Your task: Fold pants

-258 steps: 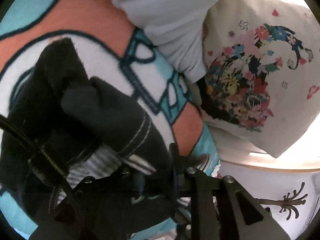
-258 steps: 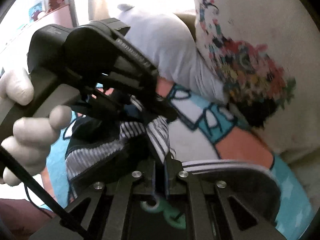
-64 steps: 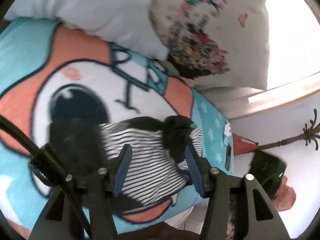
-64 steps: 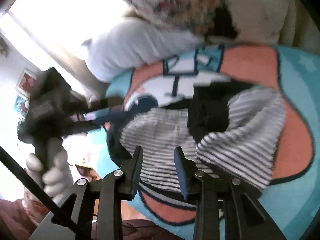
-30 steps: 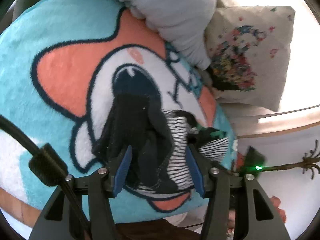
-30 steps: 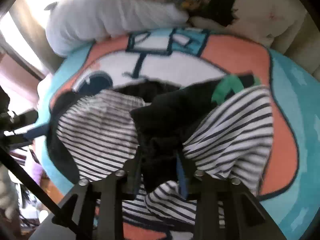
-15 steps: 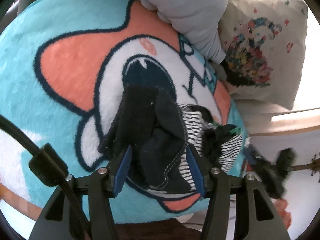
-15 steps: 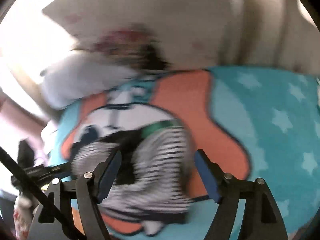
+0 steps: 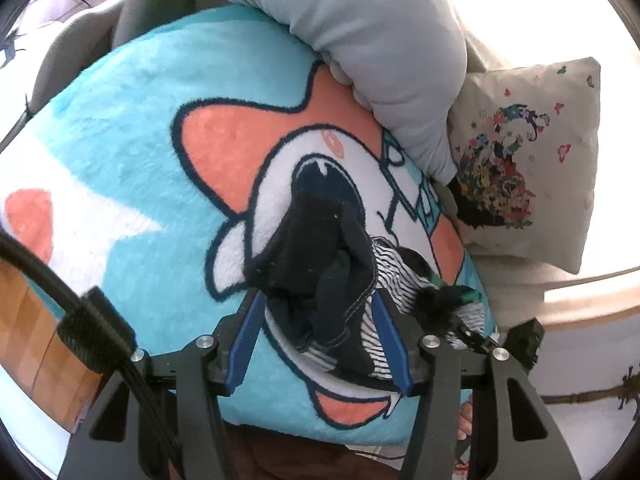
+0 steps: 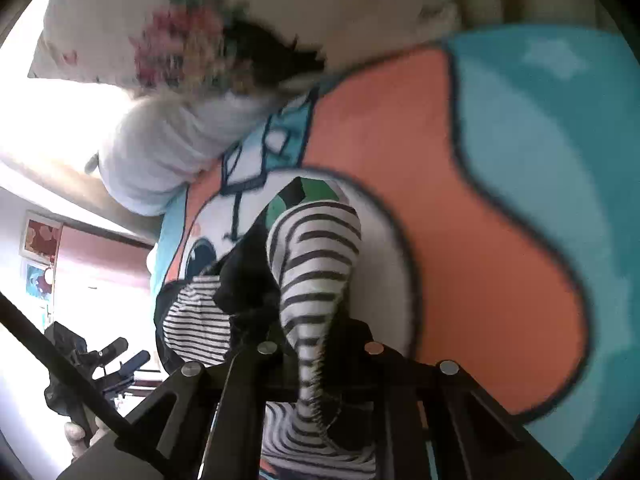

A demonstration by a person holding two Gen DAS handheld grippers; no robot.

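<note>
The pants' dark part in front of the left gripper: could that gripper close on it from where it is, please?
Probably yes. The left gripper has its jaws apart on either side of the dark fold of the pants, with nothing between pads and cloth. The right gripper, closing on the striped part, stays clear of it.

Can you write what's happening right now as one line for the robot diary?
step: fold pants | left gripper: open around pants | right gripper: closing on striped leg | surface: blanket

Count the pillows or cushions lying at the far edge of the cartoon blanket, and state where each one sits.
2. The plain grey pillow lies on the blanket's far edge; the floral cushion sits to its right, against it. Others may be hidden outside the views.
</note>
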